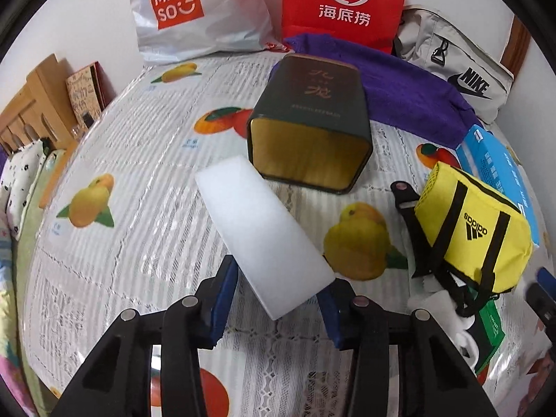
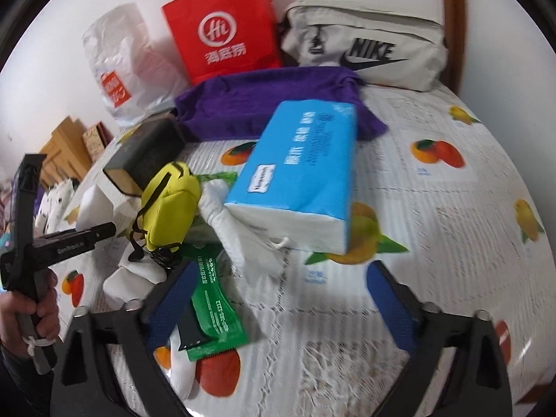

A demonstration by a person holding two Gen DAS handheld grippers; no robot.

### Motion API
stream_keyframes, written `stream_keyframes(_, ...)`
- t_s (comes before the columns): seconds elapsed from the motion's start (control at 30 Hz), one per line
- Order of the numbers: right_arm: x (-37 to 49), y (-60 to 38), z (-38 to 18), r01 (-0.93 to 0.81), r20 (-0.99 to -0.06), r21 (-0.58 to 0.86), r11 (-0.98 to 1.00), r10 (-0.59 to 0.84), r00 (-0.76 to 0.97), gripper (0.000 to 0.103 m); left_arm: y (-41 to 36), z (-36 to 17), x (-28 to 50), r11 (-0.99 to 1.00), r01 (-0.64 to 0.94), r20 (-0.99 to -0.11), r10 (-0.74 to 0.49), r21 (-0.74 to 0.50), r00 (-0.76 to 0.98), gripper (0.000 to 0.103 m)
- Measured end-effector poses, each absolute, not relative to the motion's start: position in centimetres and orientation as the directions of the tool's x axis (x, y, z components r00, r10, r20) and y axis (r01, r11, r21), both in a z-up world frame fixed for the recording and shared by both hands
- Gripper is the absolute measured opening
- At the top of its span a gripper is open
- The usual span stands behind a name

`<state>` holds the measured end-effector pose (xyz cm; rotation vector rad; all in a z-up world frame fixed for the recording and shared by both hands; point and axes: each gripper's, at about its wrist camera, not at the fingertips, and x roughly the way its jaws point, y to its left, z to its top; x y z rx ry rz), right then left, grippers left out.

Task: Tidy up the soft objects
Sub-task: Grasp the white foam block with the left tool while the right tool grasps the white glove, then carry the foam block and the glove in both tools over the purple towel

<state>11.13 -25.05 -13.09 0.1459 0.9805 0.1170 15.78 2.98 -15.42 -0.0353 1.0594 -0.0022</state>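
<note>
Left tongs point(image 1: 278, 299) clamping sponge point(image 1: 259, 229), tin-pointed point(image 1: 309, 121)

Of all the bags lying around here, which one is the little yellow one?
The small yellow Adidas bag with black straps, lying beside the blue tissue pack. The red paper bag, white Miniso bag and grey Nike bag stand at the wall.

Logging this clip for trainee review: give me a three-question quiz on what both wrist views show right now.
1. True or false: the left claw is shut on the foam block.
2. Which way does the tin lie? A) upright B) on its side, opening toward the left camera C) lid on
3. What lies just ahead of the open right claw?

Key:
1. True; both pads touch its near end.
2. B
3. The blue tissue pack, with a green packet by the claw's left finger.
</note>
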Motion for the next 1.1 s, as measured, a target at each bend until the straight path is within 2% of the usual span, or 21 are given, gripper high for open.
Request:
stream_keyframes(0.03,11.5,-24.8,-13.5,-0.043,-0.819,0.182,0.982,0.176,0.546,0.073,3.0,-15.5,15.7,0.999,-0.012,-0.873,-0.024,-0.034,0.487,0.042)
stream_keyframes(0.1,12.1,-24.2,-14.3,-0.064,-0.828,0.203,0.977,0.206,0.522,0.064,3.0,-15.7,15.6,0.999,-0.010,-0.876,-0.026,-0.036,0.482,0.043)
stream_keyframes(0.3,13.0,-22.3,-15.1,-0.109,-0.809,0.180,0.978,0.210,0.549,0.061,2.9,-15.7,15.7,0.999,0.002,-0.871,-0.046,-0.052,0.489,0.043)
stream_keyframes(0.37,13.4,-21.8,-15.4,-0.117,-0.806,0.168,0.979,0.205,0.555,0.055,2.9,-15.7,15.7,0.998,0.006,-0.870,-0.053,-0.058,0.490,0.043)
stream_keyframes(0.4,13.7,-21.5,-15.6,-0.126,-0.808,0.167,0.978,0.209,0.551,0.046,2.9,-15.8,15.7,0.998,0.008,-0.870,-0.055,-0.058,0.490,0.043)
stream_keyframes(0.43,13.8,-21.4,-15.8,-0.129,-0.812,0.163,0.978,0.207,0.546,0.024,2.9,-15.8,15.7,0.998,0.008,-0.870,-0.054,-0.058,0.491,0.043)
stream_keyframes(0.47,13.9,-21.0,-16.1,-0.137,-0.816,0.155,0.978,0.205,0.541,0.009,2.9,-15.8,15.6,0.998,0.008,-0.869,-0.056,-0.059,0.492,0.043)
stream_keyframes(0.5,13.9,-20.9,-16.3,-0.146,-0.817,0.151,0.978,0.207,0.539,0.005,2.8,-15.8,15.6,0.998,0.013,-0.869,-0.062,-0.064,0.492,0.043)
stream_keyframes(0.8,11.3,-21.8,-14.1,-0.157,-0.798,0.143,0.977,0.207,0.565,0.005,3.3,-14.5,14.9,0.997,0.017,-0.858,-0.075,-0.077,0.508,0.043)
stream_keyframes(1.1,8.0,-25.0,-12.4,-0.084,-0.803,0.146,0.986,0.167,0.573,0.005,3.6,-12.9,14.0,0.996,0.007,-0.850,-0.080,-0.089,0.521,0.043)
